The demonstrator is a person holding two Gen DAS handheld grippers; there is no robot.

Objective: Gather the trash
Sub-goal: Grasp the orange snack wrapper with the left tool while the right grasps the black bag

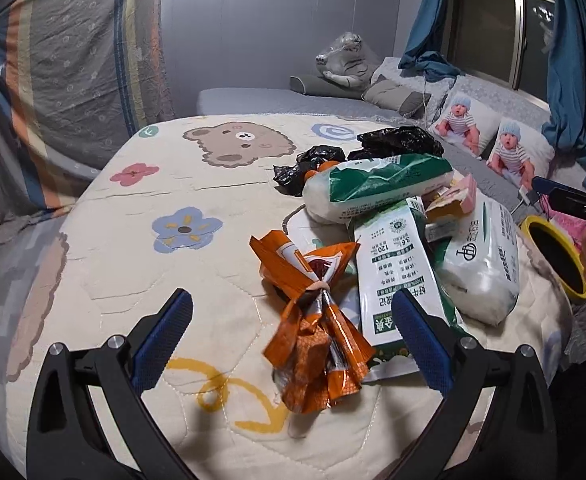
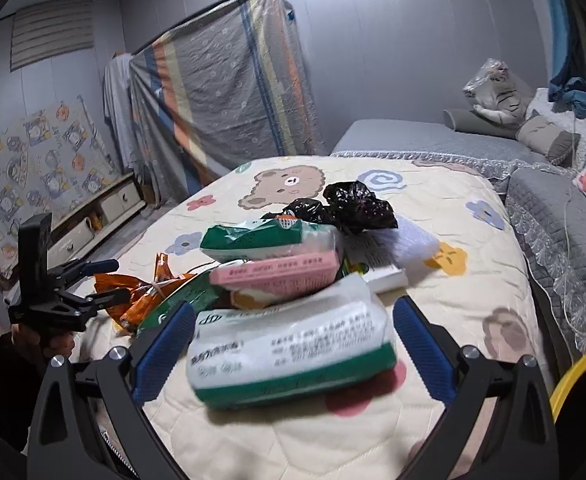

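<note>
A pile of trash lies on a cartoon-print quilt [image 1: 141, 240]. My left gripper [image 1: 293, 320] stands open around a crumpled orange wrapper [image 1: 317, 320] tied at its middle. Beside the wrapper lie a flat white-and-green pouch [image 1: 393, 276], two white-and-green wipe packs [image 1: 377, 188] [image 1: 481, 264], a pink box [image 1: 459, 196] and black plastic bags [image 1: 397, 140]. My right gripper [image 2: 293, 332] is open, its fingers on either side of the nearest wipe pack [image 2: 289, 348]. Behind that pack sit the pink box [image 2: 273, 276], another green pack [image 2: 269, 240] and the black bags [image 2: 357, 204]. The left gripper [image 2: 105, 280] shows at the orange wrapper [image 2: 141, 292].
A yellow-rimmed bin [image 1: 557, 260] stands at the quilt's right edge, also seen as a yellow rim [image 2: 581, 372]. A grey bed with pillows [image 1: 389, 92] lies behind. A sheet-covered wardrobe [image 2: 221, 80] stands at the back. A person's hand [image 2: 45, 344] holds the left gripper.
</note>
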